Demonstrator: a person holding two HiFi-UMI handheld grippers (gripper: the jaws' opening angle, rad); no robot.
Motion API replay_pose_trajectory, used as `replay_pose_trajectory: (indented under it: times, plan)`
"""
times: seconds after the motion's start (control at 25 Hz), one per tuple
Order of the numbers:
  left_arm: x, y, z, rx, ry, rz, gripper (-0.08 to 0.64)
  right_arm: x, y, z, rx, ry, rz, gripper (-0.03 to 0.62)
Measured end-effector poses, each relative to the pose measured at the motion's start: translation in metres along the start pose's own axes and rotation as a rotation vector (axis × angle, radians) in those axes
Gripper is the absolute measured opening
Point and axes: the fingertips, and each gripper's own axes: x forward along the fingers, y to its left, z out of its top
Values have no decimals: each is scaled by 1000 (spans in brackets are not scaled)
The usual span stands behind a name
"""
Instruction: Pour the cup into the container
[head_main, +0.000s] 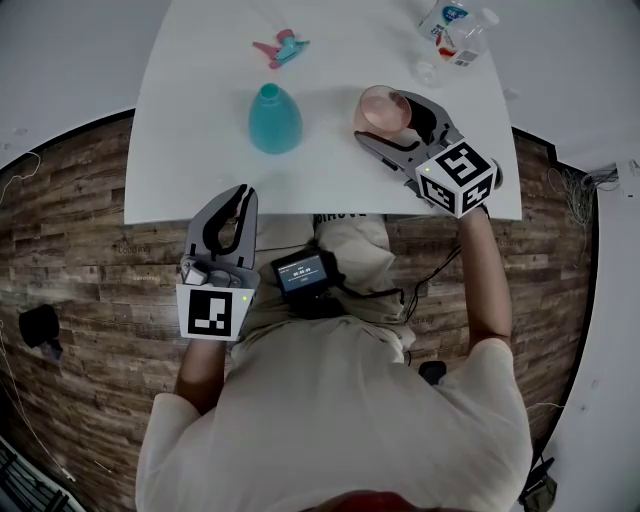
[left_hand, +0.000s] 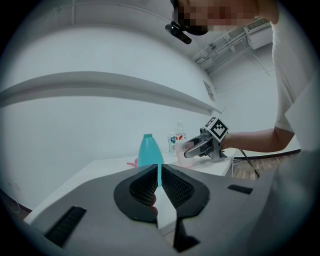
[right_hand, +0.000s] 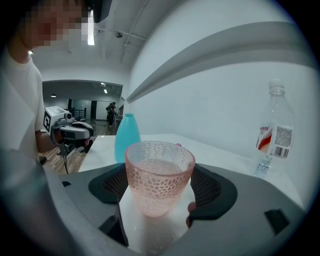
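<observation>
**Right claw (head_main: 392, 118) clenched on cup (head_main: 380, 108); pour not begun**

Head view.
- Right claw: jaws closed on either side of the pink cup, near the table's (head_main: 200, 160) near right corner. The cup is upright, presumably to keep its contents in until it is over the neck.
- Left claw (head_main: 232, 200): jaws together, holding nothing, parked at the near edge. It is well short of the bottle (head_main: 274, 118), so it is not steadying it.
- Bottle: teal, standing mid-table, just left of the cup. Its neck is open, so it reads as the container meant to take the pour.
- Sprayer (head_main: 280, 47): pink and teal, lying toward the far edge, likely taken off to clear that neck.
- Water bottle (head_main: 458, 30): at the far right corner, out of the way.

Left gripper view.
- Left claw (left_hand: 160, 175): only a thin slit between the pads, nothing in it.
- Bottle (left_hand: 150, 152) straight ahead, with the cup (left_hand: 183, 152) and the right claw (left_hand: 200, 146) to its right.

Right gripper view.
- Cup (right_hand: 159, 175): dimpled glass, squeezed at mid-height between the pads (right_hand: 210, 187), with clear liquid inside. Whether its base rests on the table cannot be told.
- Bottle (right_hand: 127, 136) stands behind it, to the left.
</observation>
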Motion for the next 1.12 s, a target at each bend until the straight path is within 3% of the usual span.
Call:
replay_pose_trajectory:
  times: [0.48, 1.12]
  plan:
    - [-2, 2, 1, 0, 1, 4, 15, -2, 0, 3, -52, 0, -39, 374]
    - [-5, 7, 7, 7, -13, -2, 15, -8, 6, 27, -30, 15, -57, 373]
